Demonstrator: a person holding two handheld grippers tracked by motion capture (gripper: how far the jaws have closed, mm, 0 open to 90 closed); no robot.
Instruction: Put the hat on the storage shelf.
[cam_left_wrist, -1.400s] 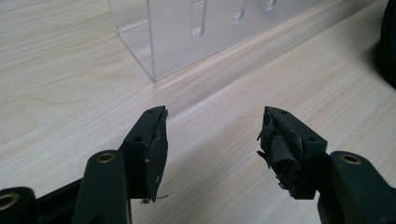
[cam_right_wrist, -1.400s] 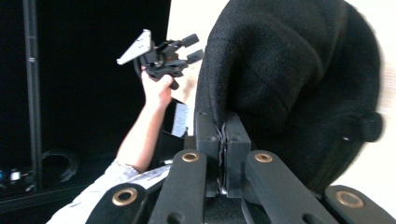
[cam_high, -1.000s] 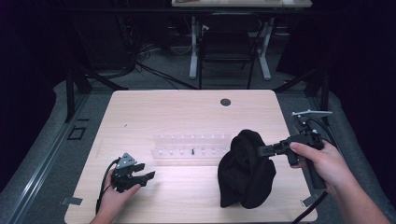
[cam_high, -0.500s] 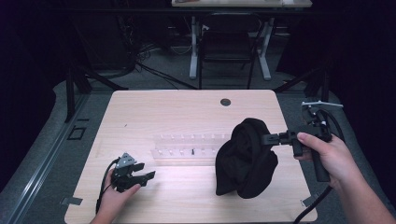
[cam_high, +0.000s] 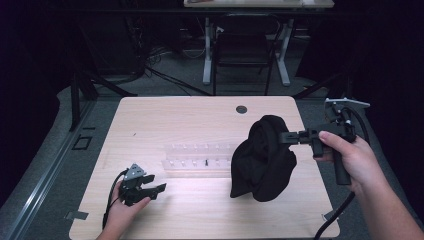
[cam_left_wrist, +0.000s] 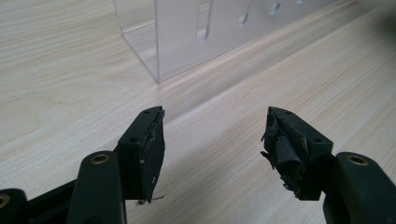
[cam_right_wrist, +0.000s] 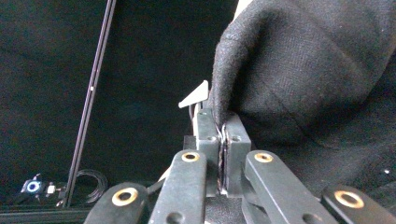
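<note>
Lifting: right tool (cam_high: 292, 136) is pinched tight on an edge of the black cloth (cam_high: 262, 160), which hangs bunched over the right side of the counter (cam_high: 200, 120), its lower folds at or just above the wood.
Grip check: in the right gripper view the two jaws meet on a thin fold of cloth (cam_right_wrist: 299, 70); so little fabric is caught that a jerk could pull it free, so a slow, steady raise looks wise.
Left tool: left tool (cam_high: 145, 190) rests low near the front left of the counter, jaws wide apart with nothing between them; its jaws have just been opening.
Second hold: my judgement is that the free tool should take another edge of the cloth to spread it out before any folding or placing.
Container: clear plastic rack (cam_high: 200, 157) lies mid-counter, just left of the cloth.
Contents: one small dark piece (cam_high: 206, 162) sits in it; what it is I cannot tell.
Rack close up: its slotted clear wall (cam_left_wrist: 187, 32) stands ahead of the left tool's pads (cam_left_wrist: 152, 154).
</note>
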